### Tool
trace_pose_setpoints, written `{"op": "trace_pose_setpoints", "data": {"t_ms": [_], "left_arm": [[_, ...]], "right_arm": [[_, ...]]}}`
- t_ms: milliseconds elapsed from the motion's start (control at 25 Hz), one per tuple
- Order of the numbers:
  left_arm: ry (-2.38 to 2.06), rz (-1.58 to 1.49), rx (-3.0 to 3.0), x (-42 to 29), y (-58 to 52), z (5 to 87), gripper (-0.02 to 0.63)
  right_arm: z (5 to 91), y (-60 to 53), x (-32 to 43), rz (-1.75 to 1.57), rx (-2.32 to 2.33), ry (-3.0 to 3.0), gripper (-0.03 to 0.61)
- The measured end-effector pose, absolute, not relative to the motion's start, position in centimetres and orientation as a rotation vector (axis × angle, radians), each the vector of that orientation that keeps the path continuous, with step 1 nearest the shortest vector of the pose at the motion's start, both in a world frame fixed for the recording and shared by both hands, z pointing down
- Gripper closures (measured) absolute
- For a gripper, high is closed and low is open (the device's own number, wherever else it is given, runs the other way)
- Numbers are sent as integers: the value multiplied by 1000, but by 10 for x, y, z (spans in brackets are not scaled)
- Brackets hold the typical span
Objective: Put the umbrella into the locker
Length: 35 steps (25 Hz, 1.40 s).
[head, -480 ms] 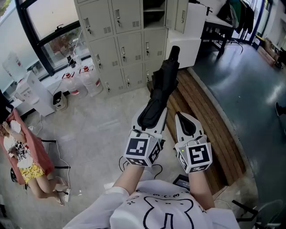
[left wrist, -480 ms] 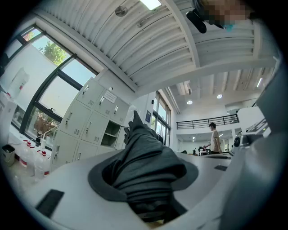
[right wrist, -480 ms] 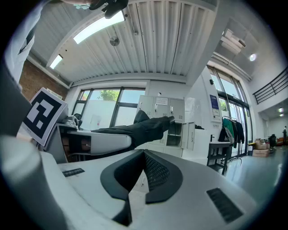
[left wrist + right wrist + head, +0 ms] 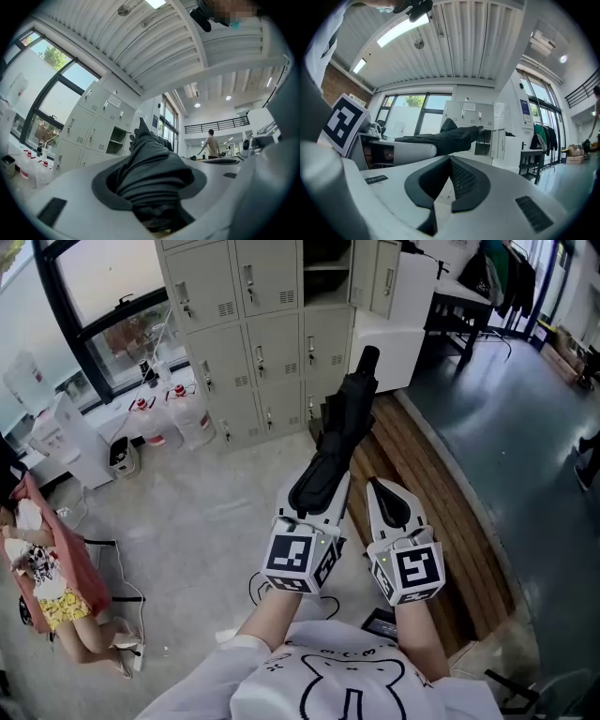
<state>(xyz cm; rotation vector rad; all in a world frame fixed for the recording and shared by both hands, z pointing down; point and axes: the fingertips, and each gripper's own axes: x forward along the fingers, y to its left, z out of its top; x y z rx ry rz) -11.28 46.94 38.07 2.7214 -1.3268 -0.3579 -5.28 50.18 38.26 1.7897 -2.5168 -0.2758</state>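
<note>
Step judged: carry toward grey metal locker bank (image 4: 272, 343) | left gripper (image 4: 319, 486) fingers pinched black folded fabric umbrella (image 4: 345, 413), aimed at open compartment (image 4: 324, 273), well apart | right gripper (image 4: 389, 495) fingers pressed together, empty | next likely needed: close in, line tip with opening.

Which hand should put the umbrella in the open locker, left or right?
Left. The left tool grips the folded umbrella, which points toward the open locker. The right tool is shut and empty beside it.
</note>
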Motion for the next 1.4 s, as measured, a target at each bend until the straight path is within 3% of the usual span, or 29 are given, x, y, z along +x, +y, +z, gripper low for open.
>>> {"op": "trace_pose_setpoints", "data": {"t_ms": [1400], "left_arm": [[-1379, -455, 2678, -105, 123, 351, 393]], "right_arm": [[371, 155, -36, -309, 1684, -2540, 563]]}}
